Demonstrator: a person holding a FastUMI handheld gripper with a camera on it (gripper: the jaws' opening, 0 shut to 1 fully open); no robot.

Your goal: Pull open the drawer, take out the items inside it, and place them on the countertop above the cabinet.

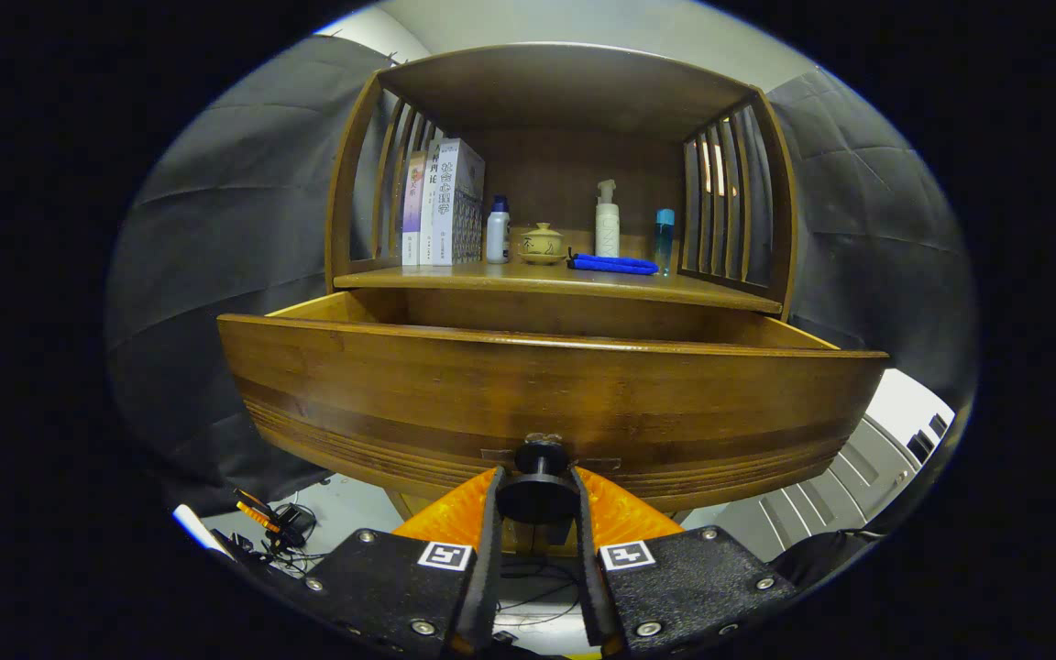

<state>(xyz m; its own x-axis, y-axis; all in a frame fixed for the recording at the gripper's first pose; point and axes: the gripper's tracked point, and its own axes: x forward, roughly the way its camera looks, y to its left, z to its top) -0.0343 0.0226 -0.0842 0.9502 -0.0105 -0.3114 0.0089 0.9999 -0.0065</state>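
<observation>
Wooden cabinet drawer stands pulled out, gripper jaws clamped on its knob.

Drawer: brown wood, darker grooved bands along the lower front; knob black. Gripper fingers closed on the knob. Countertop same brown wood. Cloth at its front edge: bright blue. Lidded pot: tan. Pump bottle: white. Slim bottle near the right edge: light blue. Books at the left edge: white and lilac.
</observation>
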